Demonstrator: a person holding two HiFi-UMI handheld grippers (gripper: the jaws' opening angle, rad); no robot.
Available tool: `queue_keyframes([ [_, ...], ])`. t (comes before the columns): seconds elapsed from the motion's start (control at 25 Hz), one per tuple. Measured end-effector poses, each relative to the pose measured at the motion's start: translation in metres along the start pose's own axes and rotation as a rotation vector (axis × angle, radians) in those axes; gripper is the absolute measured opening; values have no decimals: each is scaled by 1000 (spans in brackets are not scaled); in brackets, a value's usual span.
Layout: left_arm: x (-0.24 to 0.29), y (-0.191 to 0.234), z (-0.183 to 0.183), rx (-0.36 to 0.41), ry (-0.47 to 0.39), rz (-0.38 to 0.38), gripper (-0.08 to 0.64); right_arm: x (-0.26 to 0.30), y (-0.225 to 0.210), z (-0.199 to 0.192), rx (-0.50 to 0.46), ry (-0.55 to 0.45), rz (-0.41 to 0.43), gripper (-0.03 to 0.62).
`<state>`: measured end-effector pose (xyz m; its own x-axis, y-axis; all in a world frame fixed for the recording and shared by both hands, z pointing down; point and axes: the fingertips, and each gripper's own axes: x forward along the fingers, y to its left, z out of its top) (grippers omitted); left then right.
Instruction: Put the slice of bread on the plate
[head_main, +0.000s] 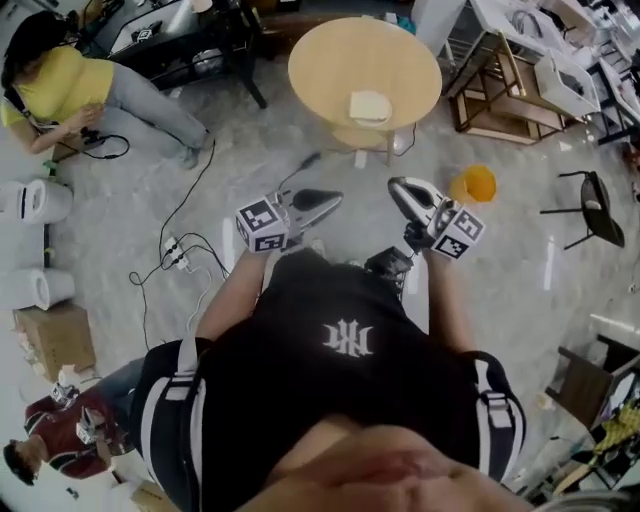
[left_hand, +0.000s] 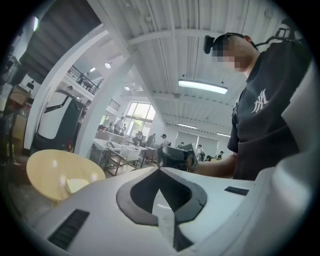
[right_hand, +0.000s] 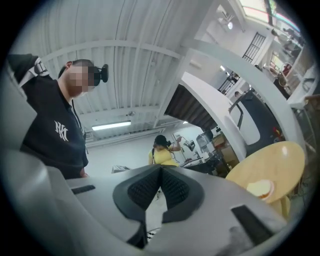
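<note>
A pale slice of bread (head_main: 369, 106) lies on the round wooden table (head_main: 330, 60), well ahead of both grippers. Whether a plate lies under it I cannot tell. My left gripper (head_main: 333, 201) and right gripper (head_main: 396, 186) hang over the floor in front of the person's chest, short of the table, tips turned toward each other. Both are shut with nothing held. In the left gripper view its shut jaws (left_hand: 159, 170) have the table (left_hand: 50, 167) and bread (left_hand: 76, 185) at the lower left. Beyond the shut jaws (right_hand: 161, 167) in the right gripper view, the bread (right_hand: 261, 188) lies at the right.
An orange object (head_main: 474, 184) stands on the floor right of the table, and a black chair (head_main: 592, 210) further right. Wooden frames (head_main: 500, 90) stand behind. A power strip with cables (head_main: 172, 255) lies at the left. A seated person in yellow (head_main: 70, 85) is at the far left.
</note>
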<state>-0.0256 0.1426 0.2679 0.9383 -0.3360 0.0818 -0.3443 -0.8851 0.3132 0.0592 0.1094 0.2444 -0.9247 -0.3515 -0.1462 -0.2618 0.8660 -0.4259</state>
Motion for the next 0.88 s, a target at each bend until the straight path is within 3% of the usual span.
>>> queue_keyframes([
  [0.2,16,-10,18,43,-53,46,8,-37,5,15,-83,-11,101,-2],
  [0.28,13,-18,6,27,-36,48,8,-43,6,6,-87,8,81,-2],
  [0.44,17,-37,-9,-26,-29,13,8,-50,12,-10,-57,35,41,-2],
  [0.64,37,-68,-5,2,29,-92,8,-49,31,11,-20,-5,133,-2],
  [0.88,28,-72,-11,-5,27,-73,8,-25,37,4,-21,20,198,-3],
])
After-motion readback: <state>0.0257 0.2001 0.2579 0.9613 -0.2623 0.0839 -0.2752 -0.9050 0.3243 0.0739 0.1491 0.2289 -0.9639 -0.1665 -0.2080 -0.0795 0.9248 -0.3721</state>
